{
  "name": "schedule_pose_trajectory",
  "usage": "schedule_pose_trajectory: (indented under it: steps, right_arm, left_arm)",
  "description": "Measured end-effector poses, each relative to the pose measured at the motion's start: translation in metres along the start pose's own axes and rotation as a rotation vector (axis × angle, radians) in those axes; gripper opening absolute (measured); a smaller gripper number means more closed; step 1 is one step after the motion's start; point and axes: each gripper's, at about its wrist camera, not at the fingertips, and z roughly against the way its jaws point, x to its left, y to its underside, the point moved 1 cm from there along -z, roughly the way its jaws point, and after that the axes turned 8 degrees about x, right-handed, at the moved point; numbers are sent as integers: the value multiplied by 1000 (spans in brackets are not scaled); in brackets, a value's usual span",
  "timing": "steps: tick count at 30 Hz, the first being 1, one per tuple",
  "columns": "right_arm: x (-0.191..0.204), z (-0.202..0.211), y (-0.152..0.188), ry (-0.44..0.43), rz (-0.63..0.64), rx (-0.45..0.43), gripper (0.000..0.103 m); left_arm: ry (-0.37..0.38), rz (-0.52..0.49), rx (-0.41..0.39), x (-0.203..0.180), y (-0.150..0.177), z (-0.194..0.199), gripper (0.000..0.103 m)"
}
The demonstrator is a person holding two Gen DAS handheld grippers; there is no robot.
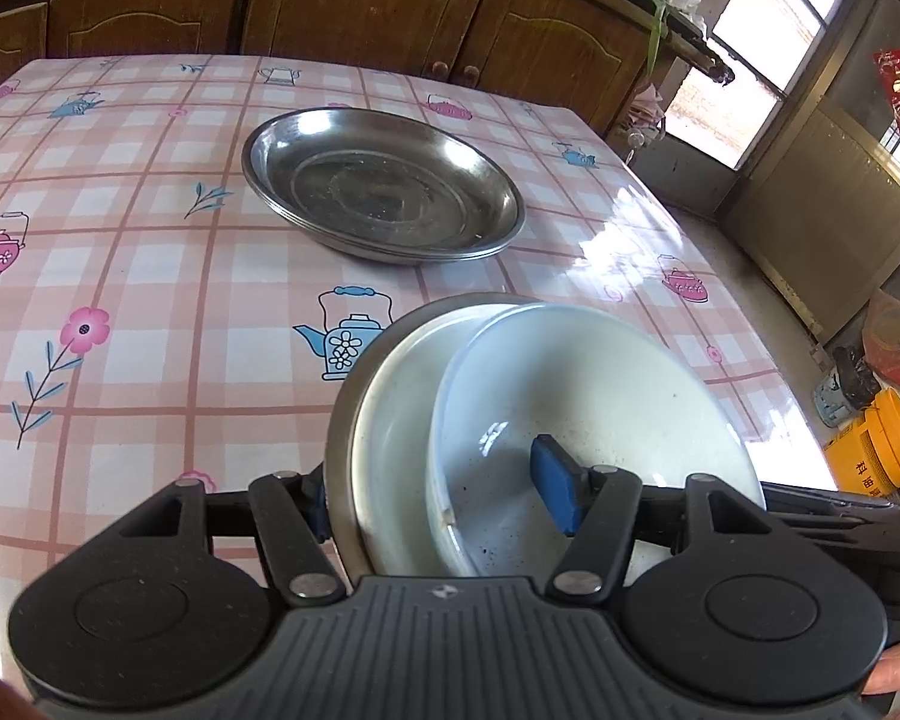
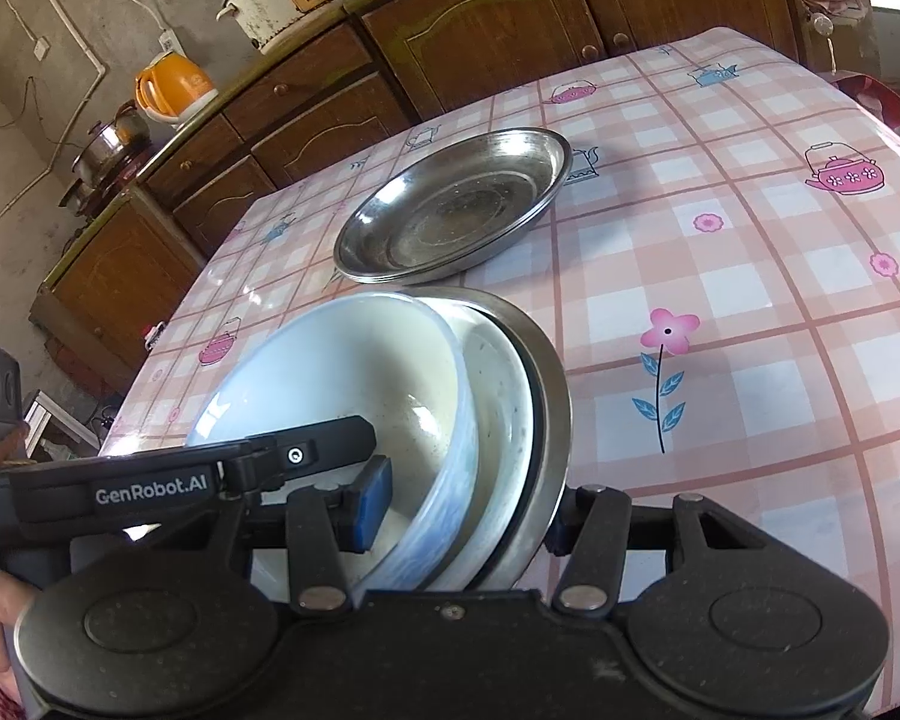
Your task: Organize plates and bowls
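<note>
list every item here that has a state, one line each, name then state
left gripper: shut on the stack of bowls, one pad inside
right gripper: shut on the same stack, opposite rim
stack of bowls: nested, white bowls inside a metal one, held between both grippers, whether lifted is unclear
steel plates: stacked, upright, empty, resting on the table
table: covered by a checked cloth
orange kettle: lid closed, on the counter

We find a stack of metal plates (image 1: 384,186) toward the middle of the table (image 1: 120,252), nearer its far edge, set apart from everything else. Near the table's front edge we hold a nested stack of bowls (image 1: 570,408), tilted: the left gripper (image 1: 444,504) and right gripper (image 2: 462,510) each clamp its rim from opposite sides. Cabinets (image 1: 360,6) stand behind the table's far edge.
</note>
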Motion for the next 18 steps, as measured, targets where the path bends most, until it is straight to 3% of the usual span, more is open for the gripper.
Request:
schedule_pose_trajectory:
  steps: [18]
  right_arm:
    - [53, 38, 6, -28, 92, -49, 61]
  left_arm:
    - [-28, 15, -96, -2, 12, 59, 63]
